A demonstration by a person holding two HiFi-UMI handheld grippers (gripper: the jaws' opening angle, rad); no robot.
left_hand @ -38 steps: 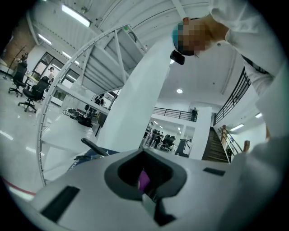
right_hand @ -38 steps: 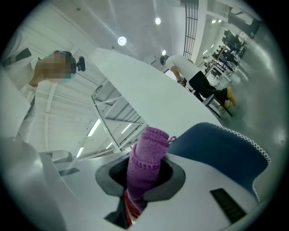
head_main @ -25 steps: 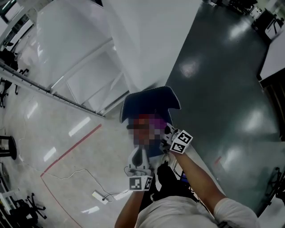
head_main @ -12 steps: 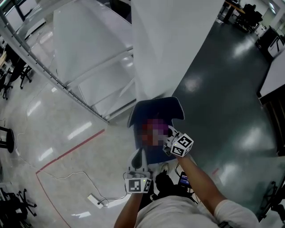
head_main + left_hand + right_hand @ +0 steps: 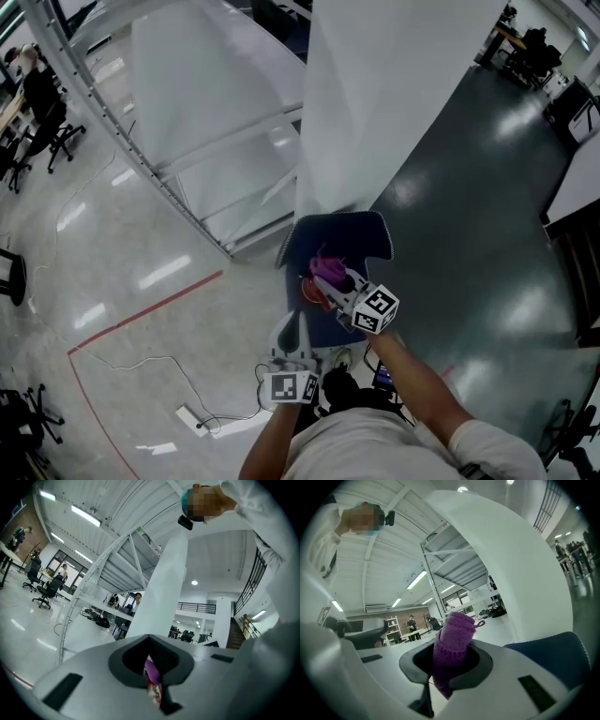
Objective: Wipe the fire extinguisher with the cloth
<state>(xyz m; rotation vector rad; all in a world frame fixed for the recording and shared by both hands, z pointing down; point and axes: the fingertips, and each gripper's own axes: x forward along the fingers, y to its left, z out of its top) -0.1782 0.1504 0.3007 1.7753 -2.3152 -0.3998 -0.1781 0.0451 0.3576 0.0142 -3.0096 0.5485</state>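
The right claw (image 5: 334, 281) is clamped on a rolled purple knitted cloth (image 5: 452, 641), which stands up out of the jaws with its free end exposed. I judge it is held that way so the cloth, not the plastic, meets the surface. In the head view, just below the middle of the frame, the cloth sits right over the small red top of the fire extinguisher (image 5: 308, 290); whether they touch I cannot tell. The extinguisher stands in front of a dark blue padded seat with pale stitched edging (image 5: 339, 234) on the glossy floor (image 5: 159, 281).

The left claw (image 5: 292, 323) waits just below, jaws drawn in to a thin slit with nothing gripped. A sliver of purple and red shows through that slit. It is probably kept near to steady the extinguisher.
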